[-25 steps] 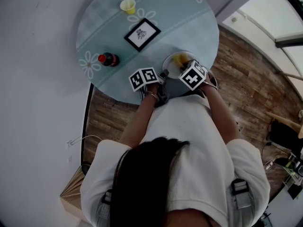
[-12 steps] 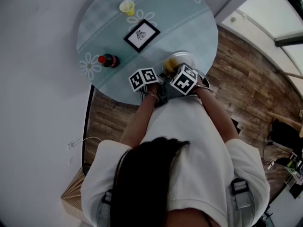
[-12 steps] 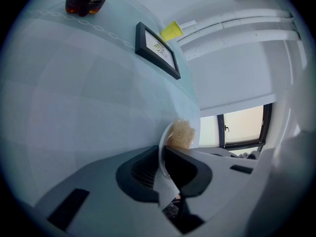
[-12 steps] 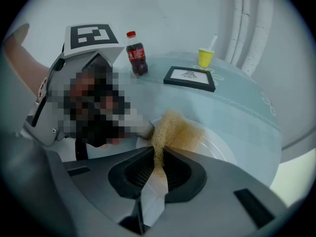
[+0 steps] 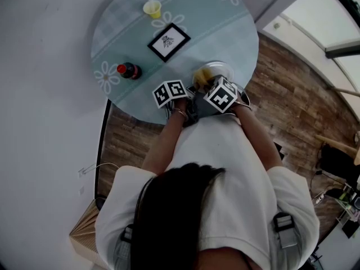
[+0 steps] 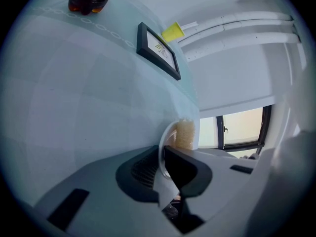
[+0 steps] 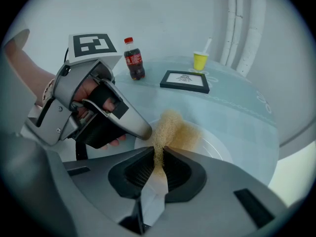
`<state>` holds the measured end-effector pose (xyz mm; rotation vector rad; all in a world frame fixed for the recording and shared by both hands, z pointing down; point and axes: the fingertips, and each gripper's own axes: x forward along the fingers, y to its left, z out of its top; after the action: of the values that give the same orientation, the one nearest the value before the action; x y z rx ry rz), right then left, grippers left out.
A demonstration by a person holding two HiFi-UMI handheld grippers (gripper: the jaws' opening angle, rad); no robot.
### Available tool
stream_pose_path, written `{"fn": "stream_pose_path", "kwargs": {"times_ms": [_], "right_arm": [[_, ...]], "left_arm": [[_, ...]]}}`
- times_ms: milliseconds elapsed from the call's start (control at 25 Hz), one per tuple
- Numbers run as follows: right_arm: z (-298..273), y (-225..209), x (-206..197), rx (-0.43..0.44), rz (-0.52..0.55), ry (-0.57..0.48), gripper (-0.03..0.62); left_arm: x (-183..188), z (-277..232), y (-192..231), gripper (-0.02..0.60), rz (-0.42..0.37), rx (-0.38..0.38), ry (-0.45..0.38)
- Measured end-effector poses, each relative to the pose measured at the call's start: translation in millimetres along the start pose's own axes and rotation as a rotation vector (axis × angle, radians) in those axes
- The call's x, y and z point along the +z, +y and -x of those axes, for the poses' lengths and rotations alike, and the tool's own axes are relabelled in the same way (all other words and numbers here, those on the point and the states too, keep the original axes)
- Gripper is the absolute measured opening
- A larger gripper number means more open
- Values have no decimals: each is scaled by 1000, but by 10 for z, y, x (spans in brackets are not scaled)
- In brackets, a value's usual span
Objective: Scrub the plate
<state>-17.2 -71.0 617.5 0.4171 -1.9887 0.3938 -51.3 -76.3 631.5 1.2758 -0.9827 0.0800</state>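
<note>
A white plate (image 7: 213,151) lies near the front edge of the round teal table (image 5: 129,32). My left gripper (image 6: 162,154) is shut on the plate's near rim (image 6: 165,135), and the plate stands edge-on between its jaws. My right gripper (image 7: 159,154) is shut on a yellow sponge (image 7: 173,128), which rests on the left part of the plate, close to the left gripper's tip (image 7: 133,125). In the head view both marker cubes (image 5: 220,94) hide most of the jaws; the sponge (image 5: 201,76) shows just beyond them.
A cola bottle (image 5: 128,71) lies at the table's left. A black-framed picture (image 5: 169,40) rests mid-table, and a yellow cup with a straw (image 5: 152,7) stands at the far side. The table edge is right under my hands, with wooden floor below.
My right gripper has slid left across the plate with the sponge, so more of the plate's right side shows. The left gripper and the plate have stayed put.
</note>
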Motion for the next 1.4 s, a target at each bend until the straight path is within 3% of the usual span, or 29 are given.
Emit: {"fn": "stream_pose_path", "kwargs": {"times_ms": [280,440,680,800,960,1160,1400], "right_arm": [[139,-120,-29,-31,-65,-56,64],[243,-190,-28,-50,-88,-76,64],[324,-237,25,-58,-121,-118,64],[378,-243,34,-67,-126,-135,64],[457,-290,46,-84,-154,-174,64],[586,-378,86,-110,-179,-228,64],[750,-585,106,-168,-210,-268,63]], "left_arm": [[5,10,-9,46,43,-35,-3],[-6,28,-103,132,38,-82,7],[82,161,-105,141,-26,-25,-43],[193,302,-194,141,-114,3,-118],[364,528,-486,141,-297,5,-233],[440,701,-838,138,-453,-25,-296],[513,871,-1120,72,-601,0,-388]]}}
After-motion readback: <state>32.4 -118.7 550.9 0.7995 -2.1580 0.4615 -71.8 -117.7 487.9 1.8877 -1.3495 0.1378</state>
